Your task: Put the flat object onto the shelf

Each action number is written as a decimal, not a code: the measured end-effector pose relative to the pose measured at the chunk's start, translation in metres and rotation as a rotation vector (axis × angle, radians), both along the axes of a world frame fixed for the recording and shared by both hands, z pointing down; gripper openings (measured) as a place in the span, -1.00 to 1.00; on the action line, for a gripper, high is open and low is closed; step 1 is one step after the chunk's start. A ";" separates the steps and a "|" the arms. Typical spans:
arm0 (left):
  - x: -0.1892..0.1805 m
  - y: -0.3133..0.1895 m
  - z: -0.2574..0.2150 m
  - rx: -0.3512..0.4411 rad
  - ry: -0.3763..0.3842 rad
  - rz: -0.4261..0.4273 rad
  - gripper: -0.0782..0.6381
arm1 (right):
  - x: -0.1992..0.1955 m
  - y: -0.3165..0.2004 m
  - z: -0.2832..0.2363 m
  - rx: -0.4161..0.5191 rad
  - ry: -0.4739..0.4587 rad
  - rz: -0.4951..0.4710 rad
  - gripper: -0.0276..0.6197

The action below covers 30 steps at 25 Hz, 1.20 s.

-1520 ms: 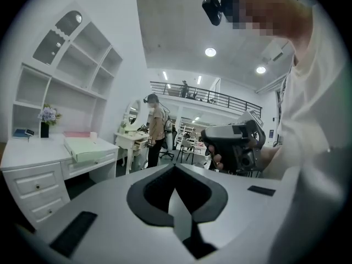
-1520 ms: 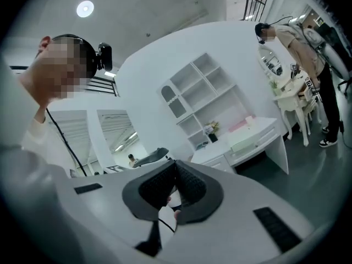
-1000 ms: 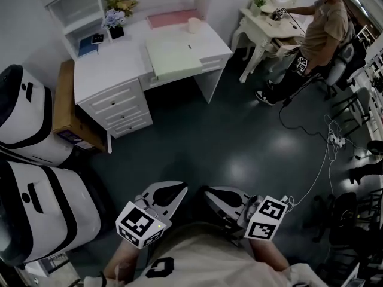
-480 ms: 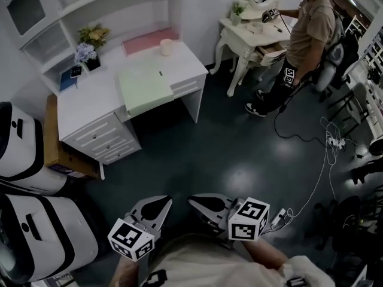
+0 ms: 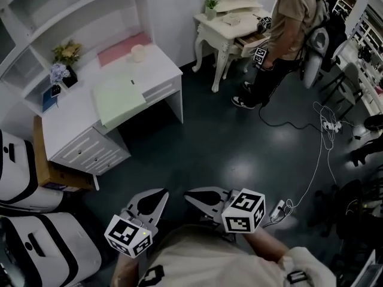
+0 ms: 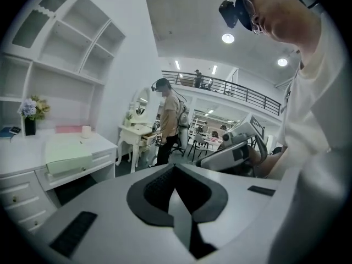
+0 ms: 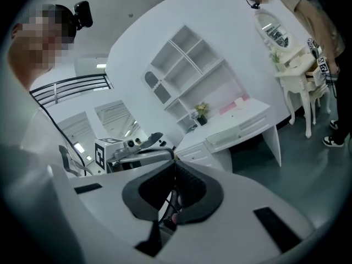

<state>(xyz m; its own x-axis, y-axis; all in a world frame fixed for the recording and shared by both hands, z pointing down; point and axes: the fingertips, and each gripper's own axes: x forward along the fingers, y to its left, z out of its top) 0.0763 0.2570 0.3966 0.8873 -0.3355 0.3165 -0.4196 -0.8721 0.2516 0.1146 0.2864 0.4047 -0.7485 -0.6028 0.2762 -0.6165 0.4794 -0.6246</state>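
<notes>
A pale green flat pad (image 5: 118, 98) lies on the white desk (image 5: 72, 121) at the upper left, overhanging its front edge. It shows too in the left gripper view (image 6: 68, 151) and the right gripper view (image 7: 231, 131). A pink flat sheet (image 5: 117, 48) lies at the desk's back, beside a small white cup (image 5: 138, 53). White shelves (image 5: 66, 11) rise behind the desk. My left gripper (image 5: 164, 192) and right gripper (image 5: 187, 195) hang low over the dark floor near my body, far from the desk. Both are shut with nothing between the jaws.
A flower vase (image 5: 64, 64) and a blue book (image 5: 48, 97) stand on the desk's left part. A cardboard box (image 5: 46, 163) and white pods (image 5: 24, 178) sit at left. A person (image 5: 287, 23) stands by a white vanity table (image 5: 230, 26). Cables (image 5: 317, 154) and a power strip (image 5: 278, 211) lie on the floor.
The head view has swung: the desk and the person have slid leftward and the shelves have come into sight. Both grippers stay shut and low near my body.
</notes>
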 end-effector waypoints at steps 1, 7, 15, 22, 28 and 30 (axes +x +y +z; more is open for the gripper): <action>0.003 -0.001 0.000 -0.002 -0.005 0.001 -0.75 | 0.005 -0.001 0.002 -0.011 -0.011 0.010 -0.85; 0.008 -0.014 0.004 -0.018 -0.008 0.020 -0.75 | 0.017 -0.008 0.011 -0.073 -0.034 0.063 -0.85; -0.015 -0.068 -0.018 0.044 0.030 0.015 -0.74 | 0.023 -0.049 -0.002 -0.087 -0.012 0.199 -0.85; -0.109 -0.161 0.008 -0.038 0.005 -0.113 -0.74 | -0.034 -0.126 0.026 -0.230 0.074 0.188 -0.85; -0.185 -0.220 0.012 -0.014 -0.013 -0.222 -0.75 | -0.083 -0.182 0.025 -0.247 0.107 0.132 -0.85; -0.205 -0.233 0.014 -0.015 -0.012 -0.254 -0.74 | -0.098 -0.196 0.025 -0.254 0.118 0.107 -0.85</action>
